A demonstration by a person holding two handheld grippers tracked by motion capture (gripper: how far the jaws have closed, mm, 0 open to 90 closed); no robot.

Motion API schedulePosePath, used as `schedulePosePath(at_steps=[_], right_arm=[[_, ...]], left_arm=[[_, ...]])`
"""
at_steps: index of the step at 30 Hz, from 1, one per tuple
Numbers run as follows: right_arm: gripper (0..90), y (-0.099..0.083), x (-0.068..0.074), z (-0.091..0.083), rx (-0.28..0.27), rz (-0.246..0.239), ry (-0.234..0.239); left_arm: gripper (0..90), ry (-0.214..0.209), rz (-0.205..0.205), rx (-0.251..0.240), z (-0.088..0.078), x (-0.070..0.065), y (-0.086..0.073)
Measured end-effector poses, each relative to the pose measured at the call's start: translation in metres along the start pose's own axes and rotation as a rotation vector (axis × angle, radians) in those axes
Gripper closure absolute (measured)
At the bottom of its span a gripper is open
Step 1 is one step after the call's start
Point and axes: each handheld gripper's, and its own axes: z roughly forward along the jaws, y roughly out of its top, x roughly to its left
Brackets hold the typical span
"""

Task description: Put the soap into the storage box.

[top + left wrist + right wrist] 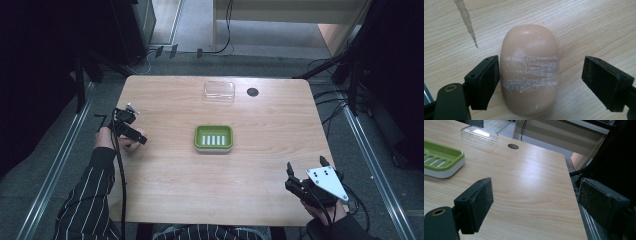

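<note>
Lying between left gripper [541, 82] jaws: soap bar [529, 70].

The counter [210, 170] is lit evenly from above, while its surroundings are left dark. Glare is caught on the clear lid [479, 134]. Near claw pads are slightly blurred.

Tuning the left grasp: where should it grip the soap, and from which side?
Grip the soap across its narrow waist, on the two long flanks, coming down from above. It lies flat on the table, an oval bar longer than wide, so the short span fits between the left gripper's fingers. The near finger looks about touching one flank; the other stands clear, so centre first.
</note>
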Motion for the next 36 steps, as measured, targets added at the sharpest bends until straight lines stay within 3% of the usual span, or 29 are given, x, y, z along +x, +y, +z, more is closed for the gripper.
schedulePosePath(at_steps=[9,15,22,24,36], right_arm=[[13.6,0.000,-0.001,0.000,-0.003,0.006,-0.004],[13.6,0.000,0.000,0.000,0.001,0.002,-0.002],[13.6,0.000,0.001,0.001,0.003,-0.004,0.002],[13.6,0.000,0.001,0.001,0.002,-0.008,0.000],[13.6,0.000,0.000,-0.001,0.006,-0.002,-0.002]], left_arm=[[25.2,0.008,-0.018,0.016,0.006,0.006,-0.002],[32.5,0.011,-0.010,0.027,0.011,0.008,-0.003],[33.1,0.067,0.038,0.066,0.013,-0.001,-0.001],[33.0,0.039,0.027,0.066,0.014,0.003,0.000],[33.5,0.031,0.046,0.068,0.014,0.003,0.001]])
